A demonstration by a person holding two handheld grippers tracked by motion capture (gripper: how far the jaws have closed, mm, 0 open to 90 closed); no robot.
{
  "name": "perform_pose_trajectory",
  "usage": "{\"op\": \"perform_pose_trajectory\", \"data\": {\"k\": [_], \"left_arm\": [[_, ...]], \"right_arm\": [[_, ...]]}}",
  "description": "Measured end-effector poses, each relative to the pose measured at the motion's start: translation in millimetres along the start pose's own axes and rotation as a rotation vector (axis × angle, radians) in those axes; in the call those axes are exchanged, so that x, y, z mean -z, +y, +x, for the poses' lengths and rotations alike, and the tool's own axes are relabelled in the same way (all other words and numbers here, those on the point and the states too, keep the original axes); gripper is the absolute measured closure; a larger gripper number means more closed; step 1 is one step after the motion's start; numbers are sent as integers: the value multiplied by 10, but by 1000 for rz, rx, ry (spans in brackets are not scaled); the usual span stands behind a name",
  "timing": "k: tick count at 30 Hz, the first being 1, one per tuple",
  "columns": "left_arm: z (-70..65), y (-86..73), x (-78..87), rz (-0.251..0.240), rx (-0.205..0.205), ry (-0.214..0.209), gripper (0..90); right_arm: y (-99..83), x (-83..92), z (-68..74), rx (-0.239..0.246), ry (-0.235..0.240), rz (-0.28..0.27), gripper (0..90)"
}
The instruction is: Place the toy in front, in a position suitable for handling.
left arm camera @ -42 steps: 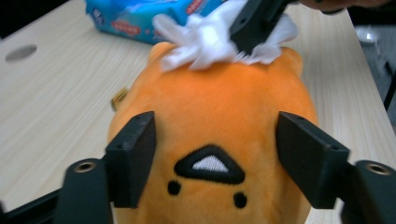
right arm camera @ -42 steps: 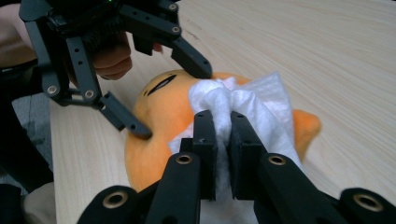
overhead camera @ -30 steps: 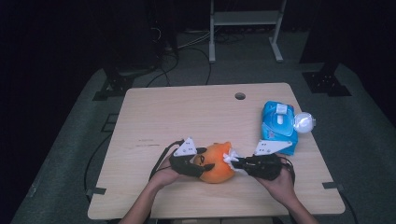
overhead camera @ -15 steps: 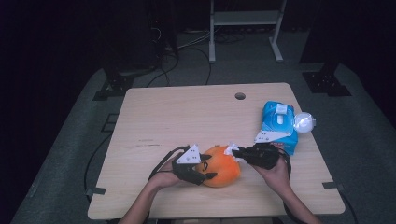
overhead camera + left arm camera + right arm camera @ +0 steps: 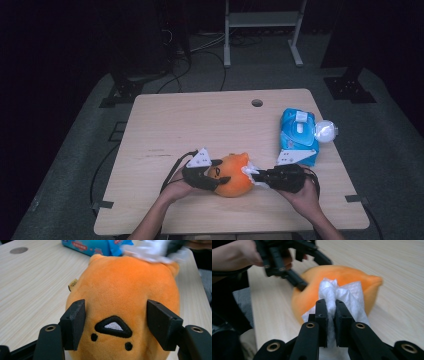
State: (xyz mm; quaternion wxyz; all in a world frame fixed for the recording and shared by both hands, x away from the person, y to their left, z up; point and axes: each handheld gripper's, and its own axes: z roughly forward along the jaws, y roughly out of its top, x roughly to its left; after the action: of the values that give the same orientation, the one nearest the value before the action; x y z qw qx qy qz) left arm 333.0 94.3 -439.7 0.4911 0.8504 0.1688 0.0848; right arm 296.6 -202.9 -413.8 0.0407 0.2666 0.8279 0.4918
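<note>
I am watching the counter [image 5: 165,125] from above, and the orange plush toy [image 5: 232,175] is sitting at about six o'clock on it, near my edge, between the two tools. Compared with a second ago, the right hand-held gripper [image 5: 257,176] is now pressing in against the toy's three o'clock side instead of hanging a little apart from it, and the white wipe [image 5: 337,293] it is pinching tight between its jaws is lying on the orange fur. The left hand-held gripper [image 5: 116,325] is clamping the toy from nine o'clock, its jaws denting the plush on either side of the embroidered face; they have just been easing apart slightly, yet the toy is still squeezed between them. I am reading this as wiping under way, with the toy steadied. The blue wipe pack [image 5: 298,135] is lying at two o'clock, well apart.
</note>
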Motion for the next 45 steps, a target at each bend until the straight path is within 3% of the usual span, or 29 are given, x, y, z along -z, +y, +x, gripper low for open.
{"op": "perform_pose_trajectory", "data": {"k": [3, 6, 8, 10, 11, 12, 13, 14, 16, 18, 21, 22, 25, 26, 27, 29, 31, 33, 34, 36, 37, 40, 41, 42, 45], "left_arm": [[-43, 28, -33, 7, -23, 1, 336], [-132, 66, -71, 23, -93, -7, 337], [-146, 79, -78, 27, -104, -1, 334], [-122, 78, -64, 15, -93, -7, 318], [-110, 86, -46, 7, -90, -12, 240], [-97, 105, -24, 5, -81, -12, 240], [-86, 125, -8, 11, -67, -4, 130], [-72, 125, 17, 14, -58, 3, 117], [-69, 110, 14, 20, -53, 4, 124], [-77, 76, -12, 24, -61, -7, 217], [-88, 98, -23, 32, -66, 3, 307], [-105, 116, -39, 22, -69, 4, 311], [-120, 126, -56, 25, -74, 7, 311], [-112, 123, -46, 29, -76, 16, 298], [-112, 123, -46, 29, -76, 16, 276], [-87, 116, -18, 20, -66, 16, 239], [-61, 119, 9, 11, -61, 21, 104], [-57, 113, 7, 17, -65, 20, 99], [-59, 102, -4, 18, -58, 14, 112], [-79, 94, -32, 22, -61, 9, 269], [-78, 105, -27, 20, -55, 9, 304], [-74, 120, -25, 3, -35, 4, 339], [-70, 128, -27, 3, -26, 4, 339], [-68, 131, -32, 12, -25, 9, 344], [-33, 109, -16, 14, -5, 11, 346]], "right_arm": [[40, -34, 45, 26, 16, -1, 815], [86, -133, 37, 30, -5, 0, 816], [109, -183, 16, 25, -21, -7, 817], [114, -201, -10, 21, -27, -13, 817], [100, -196, -29, 13, -28, -14, 817], [100, -196, -29, 13, -28, -14, 817], [86, -174, -38, 16, -48, -10, 817], [80, -157, -51, 11, -61, -8, 817], [71, -142, -77, 5, -66, -14, 817], [53, -122, -112, -9, -65, -18, 817], [75, -128, -40, 20, -79, -11, 817], [106, -159, 35, 31, -51, -14, 817], [134, -228, 124, 48, -25, -12, 817], [163, -287, 194, 85, -45, 5, 817], [163, -287, 194, 85, -45, 5, 817], [174, -292, 175, 81, -50, 0, 818], [157, -257, 97, 54, -63, -15, 818], [151, -238, 70, 47, -66, -20, 818], [146, -221, 43, 33, -66, -28, 818], [136, -207, 7, 10, -68, -37, 818], [136, -212, 26, 17, -72, -36, 818], [146, -226, 89, 43, -76, -32, 817], [154, -239, 120, 53, -56, -33, 817], [169, -286, 196, 86, -52, -16, 816], [173, -287, 195, 90, -52, -13, 816]]}}
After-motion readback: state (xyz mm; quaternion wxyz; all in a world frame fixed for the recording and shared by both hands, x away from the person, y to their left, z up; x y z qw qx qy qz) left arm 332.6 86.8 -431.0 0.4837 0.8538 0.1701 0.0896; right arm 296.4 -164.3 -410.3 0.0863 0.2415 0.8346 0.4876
